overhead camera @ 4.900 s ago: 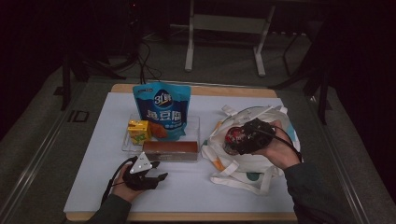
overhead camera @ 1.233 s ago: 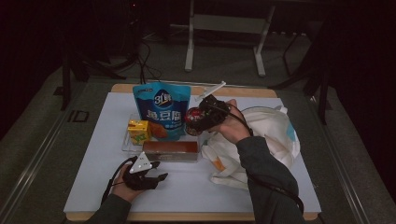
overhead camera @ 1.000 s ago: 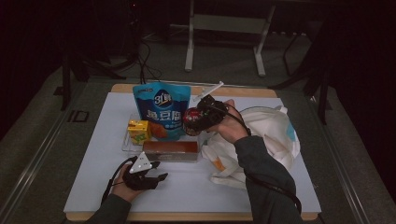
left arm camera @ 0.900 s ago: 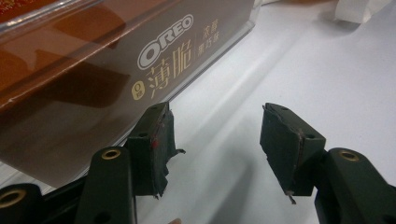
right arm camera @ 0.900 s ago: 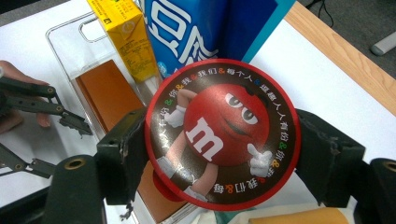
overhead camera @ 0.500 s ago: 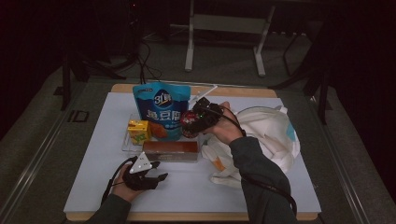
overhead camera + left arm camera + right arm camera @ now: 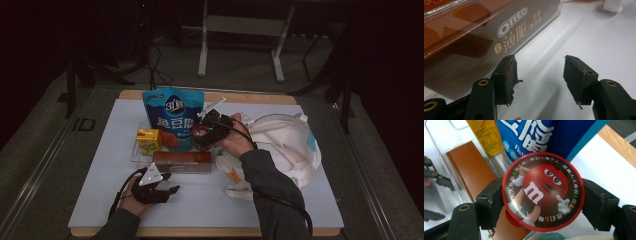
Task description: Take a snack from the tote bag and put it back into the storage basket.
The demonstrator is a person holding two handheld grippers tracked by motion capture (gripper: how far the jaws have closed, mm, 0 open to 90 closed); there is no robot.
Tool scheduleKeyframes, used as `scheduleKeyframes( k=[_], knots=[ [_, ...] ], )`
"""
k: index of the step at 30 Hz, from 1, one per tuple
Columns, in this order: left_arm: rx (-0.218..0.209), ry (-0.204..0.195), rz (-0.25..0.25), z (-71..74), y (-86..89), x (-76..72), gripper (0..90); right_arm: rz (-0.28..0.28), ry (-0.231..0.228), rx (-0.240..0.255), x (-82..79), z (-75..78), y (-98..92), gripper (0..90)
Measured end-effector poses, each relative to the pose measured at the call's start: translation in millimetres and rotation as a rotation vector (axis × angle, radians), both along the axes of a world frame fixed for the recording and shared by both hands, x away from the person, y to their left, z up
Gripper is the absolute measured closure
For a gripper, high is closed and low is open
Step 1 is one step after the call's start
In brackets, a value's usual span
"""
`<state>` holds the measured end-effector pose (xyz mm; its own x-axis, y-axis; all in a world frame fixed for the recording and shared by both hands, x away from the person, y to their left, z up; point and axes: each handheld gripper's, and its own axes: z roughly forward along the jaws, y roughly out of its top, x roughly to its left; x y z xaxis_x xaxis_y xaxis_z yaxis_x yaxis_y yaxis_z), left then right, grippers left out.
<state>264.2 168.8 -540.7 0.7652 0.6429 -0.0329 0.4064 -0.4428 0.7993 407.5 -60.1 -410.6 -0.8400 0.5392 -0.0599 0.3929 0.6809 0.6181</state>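
Carried over from the white cloth bag (image 7: 287,145), the round red M&M's tin (image 7: 542,191) sits pinched in the right gripper (image 7: 544,202); lower it level into the clear plastic tray (image 7: 136,155) (left gripper (image 7: 539,77) idles, jaws spread).

Round red M&M's tub (image 7: 542,191) clamped, lid facing camera.

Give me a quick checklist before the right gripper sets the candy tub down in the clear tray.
1. Grip on the candy tub: right gripper has a jaw on each side of it, ok.
2. Tub over the clear tray: it hangs above the tray's right end, ok.
3. Free spot below: the brown cookie box lies under it; room beside the box, cannot tell.
4. Blue snack bag standing close behind: contact, cannot tell.
5. Left gripper out of the way: on the table in front of the tray, jaws open and empty, ok.
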Motion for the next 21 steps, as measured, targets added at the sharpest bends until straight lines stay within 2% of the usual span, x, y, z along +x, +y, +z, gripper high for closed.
scheduleKeyframes(
  k=[6, 16, 21],
  knots=[
    [0.001, 0.0, -0.001, 0.1, 0.0, -0.1, 43.6, 0.001, -0.016, -0.005, 0.3, -5.0, 2.6, 25.7],
    [0.001, -0.001, -0.001, 0.1, -0.1, -0.3, 43.6, -0.013, -0.069, -0.004, 0.5, -9.5, 5.1, 25.8],
    [0.003, -0.002, -0.003, 0.1, 0.1, -0.2, 43.6, -0.012, -0.078, -0.005, -0.1, -11.9, 5.6, 25.8]
  ],
)
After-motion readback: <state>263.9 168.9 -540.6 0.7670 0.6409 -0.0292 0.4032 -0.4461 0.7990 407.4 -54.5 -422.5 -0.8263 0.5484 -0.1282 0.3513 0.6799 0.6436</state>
